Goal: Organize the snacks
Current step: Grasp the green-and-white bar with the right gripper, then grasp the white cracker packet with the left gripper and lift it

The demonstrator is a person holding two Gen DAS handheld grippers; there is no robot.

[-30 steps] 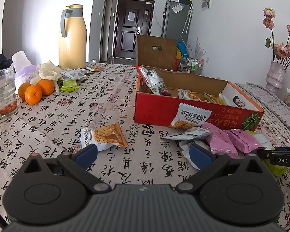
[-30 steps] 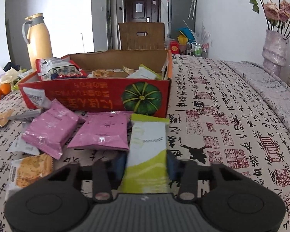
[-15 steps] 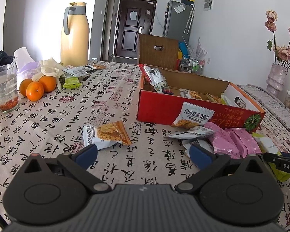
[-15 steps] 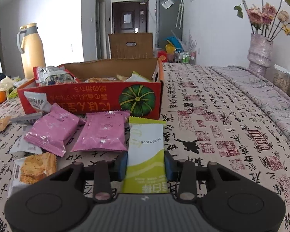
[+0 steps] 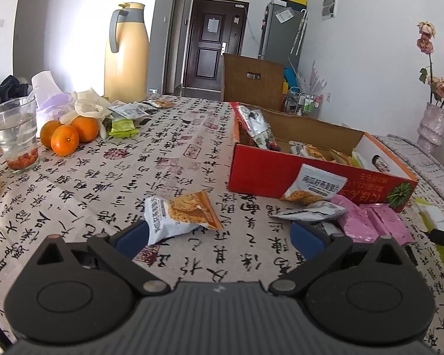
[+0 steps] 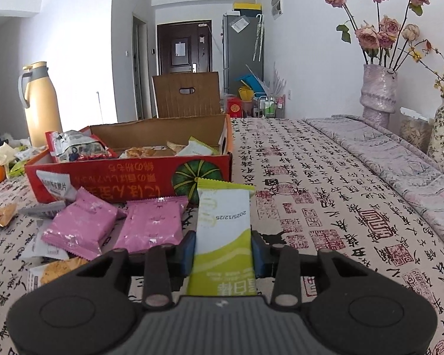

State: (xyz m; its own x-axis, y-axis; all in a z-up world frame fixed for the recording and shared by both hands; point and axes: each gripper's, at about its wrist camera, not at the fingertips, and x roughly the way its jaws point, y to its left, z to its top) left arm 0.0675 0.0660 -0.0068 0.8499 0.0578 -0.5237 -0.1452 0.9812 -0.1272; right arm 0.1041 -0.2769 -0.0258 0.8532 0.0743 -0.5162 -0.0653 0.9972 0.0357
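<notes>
My right gripper (image 6: 223,253) is shut on a green-and-white snack bar (image 6: 222,222), lifted off the cloth with its far end tipped up in front of the red cardboard box (image 6: 127,179). Two pink packets (image 6: 151,226) lie just left of it. The box holds several snack packets. In the left wrist view my left gripper (image 5: 219,236) hangs open above the tablecloth with nothing between its fingers. An orange-and-white cracker packet (image 5: 180,214) lies by its left finger. The right gripper's tip and the green bar (image 5: 435,224) show at the far right edge.
A yellow thermos jug (image 5: 127,56), three oranges (image 5: 66,136), a glass of water (image 5: 16,136) and loose wrappers sit at the far left. More packets (image 5: 313,186) lean against the box front. Vases with flowers (image 6: 377,94) stand at the right. A chair back (image 6: 188,94) rises beyond the box.
The right gripper has lifted the green bar off the table and tilted it upward. The left gripper has barely shifted.
</notes>
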